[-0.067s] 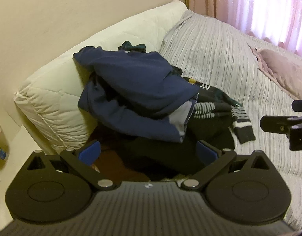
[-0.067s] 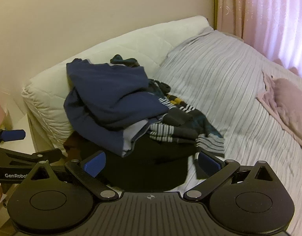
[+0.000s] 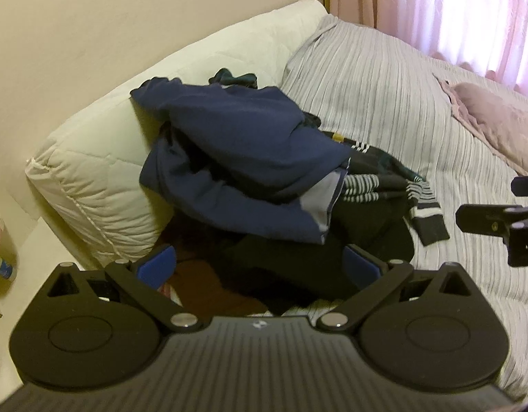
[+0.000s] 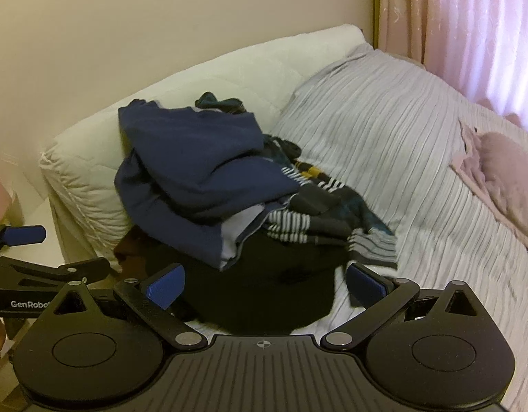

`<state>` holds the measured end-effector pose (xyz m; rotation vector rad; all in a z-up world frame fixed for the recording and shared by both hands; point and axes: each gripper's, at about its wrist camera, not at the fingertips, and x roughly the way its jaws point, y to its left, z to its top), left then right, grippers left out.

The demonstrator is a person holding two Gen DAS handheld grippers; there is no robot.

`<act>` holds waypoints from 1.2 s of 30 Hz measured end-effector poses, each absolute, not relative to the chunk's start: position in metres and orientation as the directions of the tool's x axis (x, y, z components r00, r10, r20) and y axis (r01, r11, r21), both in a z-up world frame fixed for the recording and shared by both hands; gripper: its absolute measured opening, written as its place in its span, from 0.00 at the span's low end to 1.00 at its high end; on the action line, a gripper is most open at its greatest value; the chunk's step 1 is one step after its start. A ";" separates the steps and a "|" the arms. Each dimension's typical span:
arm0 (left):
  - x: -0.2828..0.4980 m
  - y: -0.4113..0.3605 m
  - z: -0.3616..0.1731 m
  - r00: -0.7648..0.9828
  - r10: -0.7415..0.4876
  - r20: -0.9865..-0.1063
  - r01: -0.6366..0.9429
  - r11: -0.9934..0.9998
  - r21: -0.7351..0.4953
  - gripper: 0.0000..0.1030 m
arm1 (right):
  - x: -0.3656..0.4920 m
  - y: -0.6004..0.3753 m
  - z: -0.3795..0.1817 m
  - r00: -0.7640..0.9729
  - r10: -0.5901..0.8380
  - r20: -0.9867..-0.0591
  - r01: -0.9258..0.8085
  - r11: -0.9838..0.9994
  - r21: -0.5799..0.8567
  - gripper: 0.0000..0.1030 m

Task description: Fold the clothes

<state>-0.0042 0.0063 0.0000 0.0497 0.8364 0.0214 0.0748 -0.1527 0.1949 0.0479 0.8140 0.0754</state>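
A heap of clothes lies on the bed against a white quilted pillow. On top is a navy garment point(image 3: 243, 158) point(image 4: 195, 171). A dark striped garment point(image 3: 384, 182) point(image 4: 319, 216) spreads to its right, and a black garment point(image 3: 298, 261) point(image 4: 274, 281) lies underneath at the front. A brown piece point(image 3: 202, 285) shows at the near left. My left gripper point(image 3: 260, 267) hovers open just in front of the heap, nothing between its blue pads. My right gripper point(image 4: 264, 283) is open too, over the black garment's near edge. Each gripper shows at the side of the other's view.
The bed has a grey striped cover point(image 3: 401, 103) point(image 4: 384, 144). The white pillow point(image 3: 102, 158) point(image 4: 92, 171) leans on a cream wall. A pink blanket point(image 3: 497, 127) point(image 4: 504, 178) lies at the right, below pink curtains point(image 4: 470, 27). A white ledge point(image 3: 27, 257) runs left of the bed.
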 end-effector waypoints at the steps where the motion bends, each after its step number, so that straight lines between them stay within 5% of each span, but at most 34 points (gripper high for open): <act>1: -0.006 0.009 0.000 0.673 0.040 -0.738 -0.006 0.999 0.048 0.99 | 0.076 -0.152 0.196 0.681 0.091 -0.727 -0.059 0.996 0.069 0.99; 14: 0.000 0.010 -0.002 0.645 0.123 -0.754 -0.060 0.992 0.111 0.99 | 0.094 -0.153 0.206 0.671 0.173 -0.721 -0.132 0.985 0.114 0.99; 36: 0.017 0.003 -0.004 0.634 0.079 -0.769 -0.005 0.995 0.098 0.99 | 0.098 -0.160 0.196 0.639 0.146 -0.755 -0.087 0.989 0.118 0.99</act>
